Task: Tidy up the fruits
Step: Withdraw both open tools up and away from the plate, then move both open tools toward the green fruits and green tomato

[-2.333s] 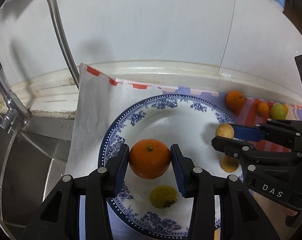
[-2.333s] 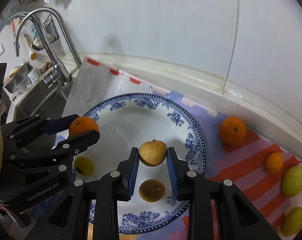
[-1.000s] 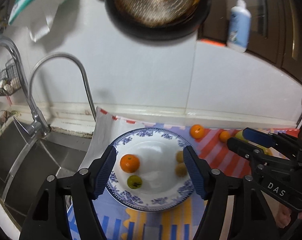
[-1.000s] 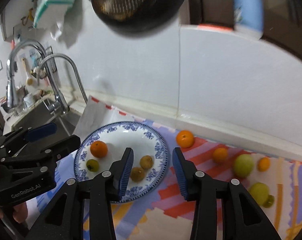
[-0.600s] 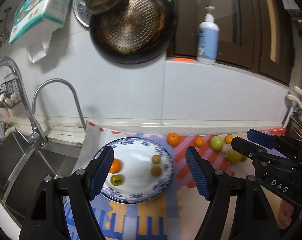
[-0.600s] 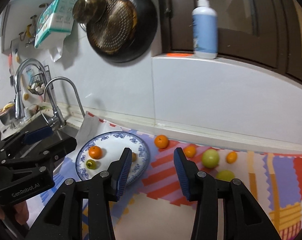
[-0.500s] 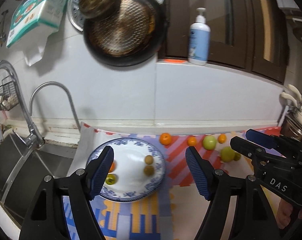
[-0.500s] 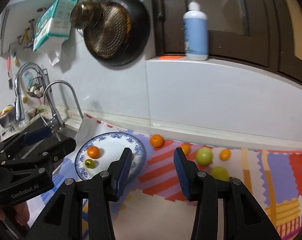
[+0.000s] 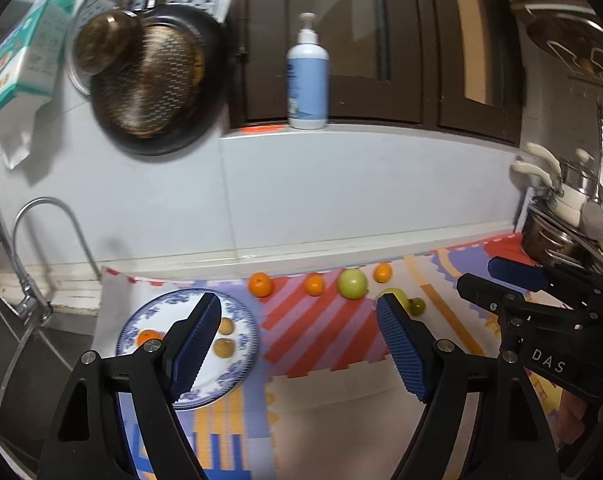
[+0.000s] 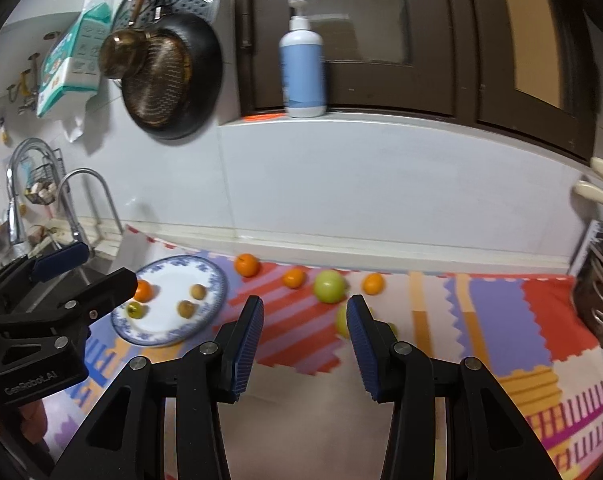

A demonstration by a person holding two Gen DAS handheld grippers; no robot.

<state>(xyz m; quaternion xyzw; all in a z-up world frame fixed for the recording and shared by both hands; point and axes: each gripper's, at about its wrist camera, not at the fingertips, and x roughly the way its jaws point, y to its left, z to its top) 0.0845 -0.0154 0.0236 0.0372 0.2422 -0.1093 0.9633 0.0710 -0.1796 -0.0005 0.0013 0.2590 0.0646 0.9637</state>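
A blue-patterned white plate (image 10: 217, 280) sits at the left of the mat and holds an orange (image 10: 143, 291), a small green fruit (image 10: 135, 310) and two brown fruits (image 10: 198, 291). Beside it on the mat lie an orange (image 10: 247, 265), two smaller oranges (image 10: 294, 278), a green fruit (image 10: 328, 286) and more green fruit partly hidden behind my right gripper's fingers. My left gripper (image 9: 299, 342) is open and empty, held high above the mat; the plate also shows there (image 9: 245, 328). My right gripper (image 10: 304, 338) is open and empty, raised too.
A sink with curved taps (image 10: 89, 200) lies left of the plate. A pan (image 10: 169, 76) and a lid hang on the wall. A soap bottle (image 10: 302, 68) stands on the ledge. Pots (image 9: 561, 220) stand at the right. The colourful mat (image 10: 481, 320) covers the counter.
Both grippers let go of their fruit on the plate, opened, and pulled up and back. The view has kept shifting right, toward the loose fruit on the mat.
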